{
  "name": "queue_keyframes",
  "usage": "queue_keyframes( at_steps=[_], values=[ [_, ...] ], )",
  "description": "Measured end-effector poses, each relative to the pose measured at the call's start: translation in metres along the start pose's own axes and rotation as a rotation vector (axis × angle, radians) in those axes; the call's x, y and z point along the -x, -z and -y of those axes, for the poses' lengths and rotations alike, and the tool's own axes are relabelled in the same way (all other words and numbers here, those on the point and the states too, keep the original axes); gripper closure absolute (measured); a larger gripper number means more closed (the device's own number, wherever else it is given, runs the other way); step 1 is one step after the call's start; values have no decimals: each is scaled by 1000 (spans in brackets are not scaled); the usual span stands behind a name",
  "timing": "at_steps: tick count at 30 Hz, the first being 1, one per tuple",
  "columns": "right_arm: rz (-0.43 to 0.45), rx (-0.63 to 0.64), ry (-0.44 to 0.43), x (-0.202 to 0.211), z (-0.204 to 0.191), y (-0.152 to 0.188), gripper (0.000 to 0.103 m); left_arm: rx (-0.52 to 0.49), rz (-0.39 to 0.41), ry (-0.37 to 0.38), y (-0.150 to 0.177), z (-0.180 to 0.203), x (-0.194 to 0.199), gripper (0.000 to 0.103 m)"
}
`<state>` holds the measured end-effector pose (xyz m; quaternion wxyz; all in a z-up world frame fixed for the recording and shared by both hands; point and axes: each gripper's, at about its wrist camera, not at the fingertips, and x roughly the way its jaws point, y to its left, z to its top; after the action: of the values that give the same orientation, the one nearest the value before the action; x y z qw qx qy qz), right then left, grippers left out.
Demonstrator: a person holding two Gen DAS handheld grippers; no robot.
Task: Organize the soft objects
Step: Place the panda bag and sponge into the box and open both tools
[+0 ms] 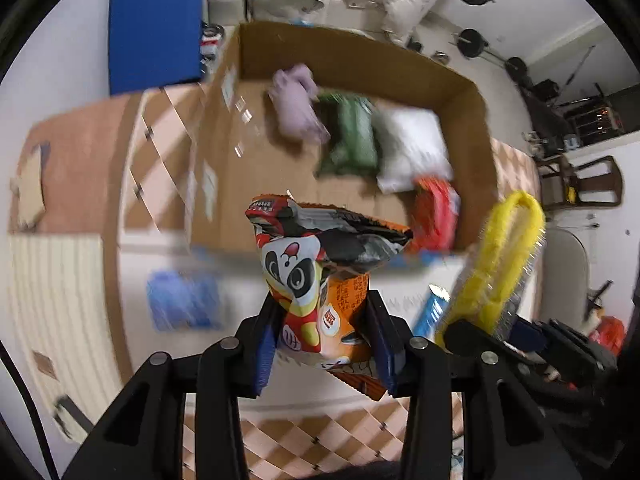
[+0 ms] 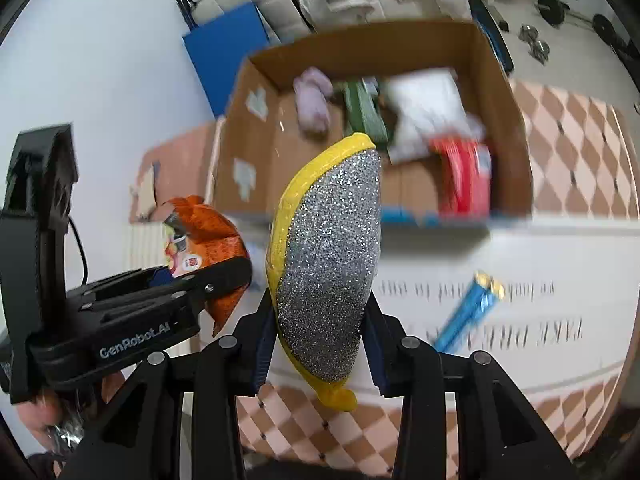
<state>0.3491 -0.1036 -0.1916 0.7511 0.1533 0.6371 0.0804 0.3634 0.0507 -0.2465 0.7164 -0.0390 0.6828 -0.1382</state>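
My left gripper [image 1: 324, 332] is shut on an orange panda snack bag [image 1: 320, 264] and holds it in the air in front of the cardboard box [image 1: 472, 152]. My right gripper [image 2: 320, 336] is shut on a yellow-edged silver glitter sponge [image 2: 332, 256], also held up before the box [image 2: 508, 100]. The sponge shows at the right of the left wrist view [image 1: 500, 256]. The snack bag [image 2: 208, 232] and left gripper [image 2: 216, 280] show at the left of the right wrist view. In the box lie a lilac soft item [image 1: 296, 104], a green pack [image 1: 352, 136], a white pack [image 1: 416, 148] and a red pack [image 1: 436, 216].
A blue wrapped stick [image 2: 468, 312] lies on the white mat [image 2: 560, 260] with printed text. A blue pack [image 1: 184, 300] lies on the mat to the left. A checkered floor mat [image 2: 580, 140] surrounds it. A blue pad [image 1: 156, 24] leans on the wall; dumbbells [image 2: 536, 44] lie beyond.
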Motion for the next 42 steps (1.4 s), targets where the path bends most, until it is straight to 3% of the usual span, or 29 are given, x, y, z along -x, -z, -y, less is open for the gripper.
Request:
queue_keyframes(
  at_steps=[4,7,13,19,24,25,26,27,28,32,34,35,38,42],
  values=[
    [4,-9,-9,-18,-5,-42,61,31,-98,-66,-53,-19,-27,64],
    [-7,-6,7,-43,-12,-71,61,69,-179,-72,-74,-37,-54,64],
    [-67,-6,20,-89,-12,-98,61,86,-260,-71,-90,-47,-83,64],
    [-123,2,31,-119,-9,-108,61,49,-292,-105,-94,-40,-95,62],
    [-165,8,16,-131,-8,-113,54,69,-309,-88,-95,-37,-97,59],
    [-175,11,15,-132,-8,-114,51,72,-309,-85,-96,-38,-95,53],
    [-184,13,17,-133,-8,-115,40,72,-304,-85,-96,-38,-93,50],
    [-187,15,21,-133,-8,-115,28,71,-296,-86,-97,-37,-90,41],
    [-185,17,25,-133,-9,-115,25,70,-285,-86,-97,-36,-86,34],
    [-179,23,60,-123,-10,-115,24,65,-237,-89,-96,-32,-67,29],
    [-174,28,72,-117,-11,-113,16,57,-200,-100,-93,-30,-54,9],
    [-170,31,83,-115,-11,-112,9,53,-179,-108,-92,-29,-47,7],
    [-137,40,142,-102,-13,-108,1,53,-113,-113,-85,-32,-28,5],
    [-83,30,187,-84,-9,-104,0,76,-56,-109,-77,-33,-14,5]
  ],
)
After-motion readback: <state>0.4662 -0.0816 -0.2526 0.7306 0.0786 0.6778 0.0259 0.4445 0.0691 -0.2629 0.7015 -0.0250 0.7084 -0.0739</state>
